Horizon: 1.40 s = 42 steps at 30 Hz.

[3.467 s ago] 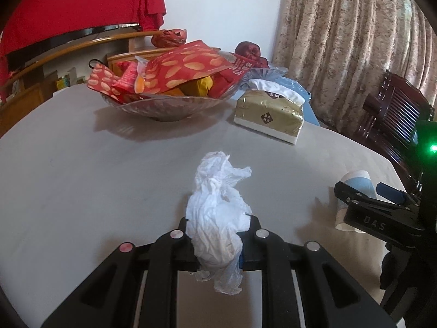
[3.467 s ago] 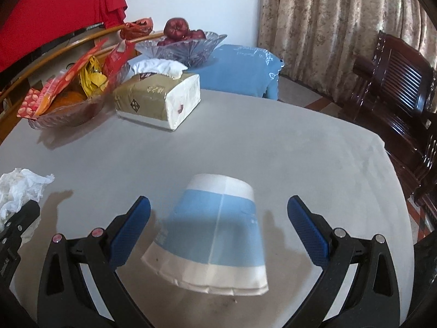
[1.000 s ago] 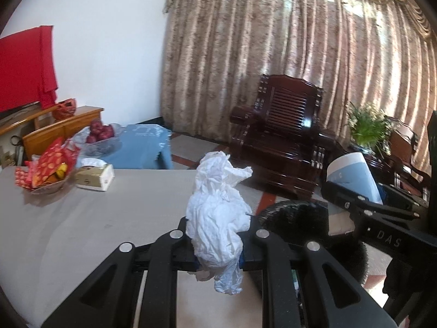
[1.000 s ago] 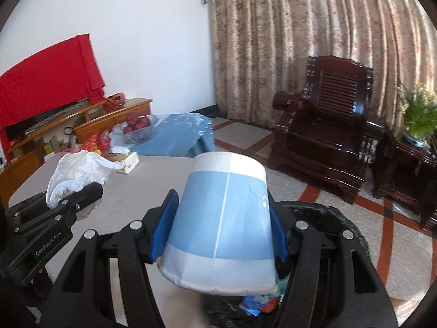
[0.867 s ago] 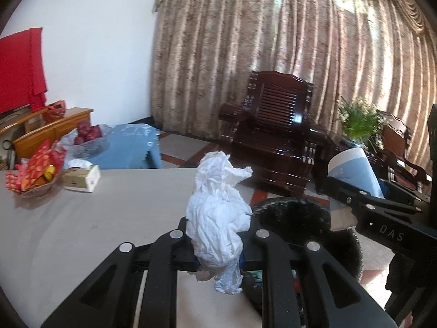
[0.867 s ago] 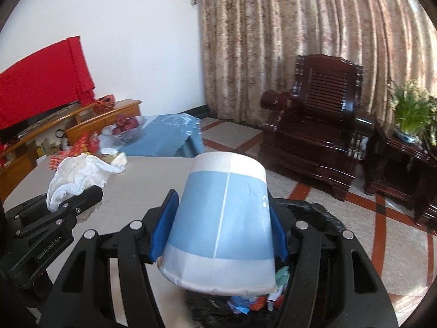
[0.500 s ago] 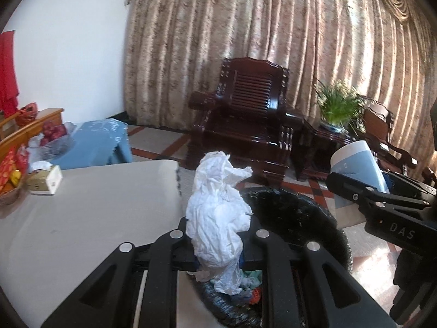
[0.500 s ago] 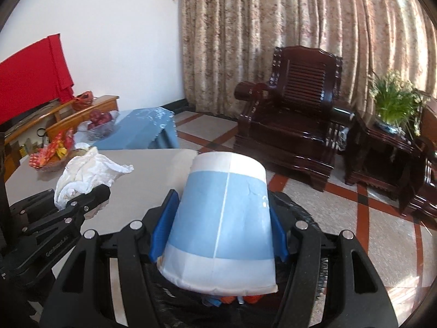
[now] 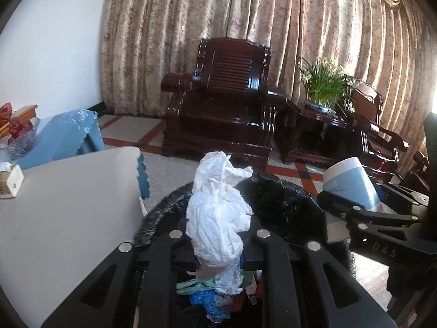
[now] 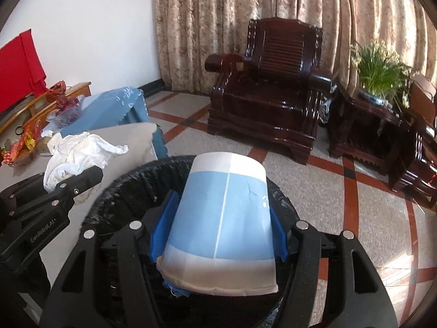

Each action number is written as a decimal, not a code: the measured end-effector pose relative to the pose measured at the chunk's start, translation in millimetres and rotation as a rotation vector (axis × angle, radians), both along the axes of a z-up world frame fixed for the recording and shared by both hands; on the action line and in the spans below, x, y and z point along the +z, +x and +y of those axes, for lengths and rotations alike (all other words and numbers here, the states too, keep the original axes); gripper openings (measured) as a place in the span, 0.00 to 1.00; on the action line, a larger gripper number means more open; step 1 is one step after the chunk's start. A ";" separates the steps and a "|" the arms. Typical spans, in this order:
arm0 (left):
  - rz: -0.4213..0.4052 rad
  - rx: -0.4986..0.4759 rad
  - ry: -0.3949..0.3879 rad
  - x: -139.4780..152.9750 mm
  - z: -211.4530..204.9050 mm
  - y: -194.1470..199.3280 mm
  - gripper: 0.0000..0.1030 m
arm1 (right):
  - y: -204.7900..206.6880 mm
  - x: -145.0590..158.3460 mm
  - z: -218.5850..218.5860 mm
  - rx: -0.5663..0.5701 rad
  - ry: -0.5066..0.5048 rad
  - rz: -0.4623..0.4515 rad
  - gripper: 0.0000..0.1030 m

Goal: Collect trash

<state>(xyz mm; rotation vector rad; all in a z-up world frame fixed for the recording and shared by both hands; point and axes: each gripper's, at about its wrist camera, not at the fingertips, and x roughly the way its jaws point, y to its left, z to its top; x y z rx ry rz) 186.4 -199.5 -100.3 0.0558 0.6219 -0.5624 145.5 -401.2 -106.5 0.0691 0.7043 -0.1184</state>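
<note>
My left gripper [image 9: 218, 248] is shut on a crumpled white tissue [image 9: 218, 218], held above a round bin lined with a black bag [image 9: 284, 205]. Coloured wrappers [image 9: 207, 298] lie in the bin's bottom. My right gripper [image 10: 218, 235] is shut on a blue-and-white paper cup [image 10: 221, 227], base pointing away, over the same bin [image 10: 114, 199]. In the left wrist view the cup [image 9: 352, 186] and right gripper [image 9: 363, 213] sit at the right. The right wrist view shows the tissue [image 10: 76, 155] and left gripper [image 10: 49, 199] at the left.
A grey-topped table [image 9: 62, 213] ends just left of the bin, with a tissue box [image 9: 9, 183] and snack bowls [image 10: 21, 147] far back. A dark wooden armchair [image 10: 270, 93], a side table with a plant [image 10: 379, 73] and curtains stand beyond on the tiled floor.
Both grippers have swung away from the table and sunk toward the bin, which now fills the lower part of both views. The tissue and the cup stay gripped.
</note>
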 end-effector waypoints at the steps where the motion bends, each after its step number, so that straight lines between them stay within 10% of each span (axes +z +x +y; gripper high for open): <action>1: 0.006 -0.003 0.004 -3.2 -2.8 1.5 0.18 | 2.2 -4.8 -2.2 0.000 0.002 0.006 0.58; 5: 0.027 -0.021 0.011 -11.0 -12.2 6.5 0.21 | 9.7 -16.6 -5.7 0.005 0.006 0.018 0.61; 11: 0.041 -0.046 -0.002 -10.1 -18.2 10.3 0.58 | 13.8 -32.5 -7.2 -0.016 -0.041 0.043 0.86; 22: 0.002 -0.013 -0.030 14.8 -8.1 3.3 0.86 | -7.7 -31.2 -12.0 -0.052 0.003 0.042 0.93; 42: -0.069 0.142 0.025 71.0 93.1 -65.1 0.93 | -62.7 66.1 49.8 0.068 0.075 -0.057 0.95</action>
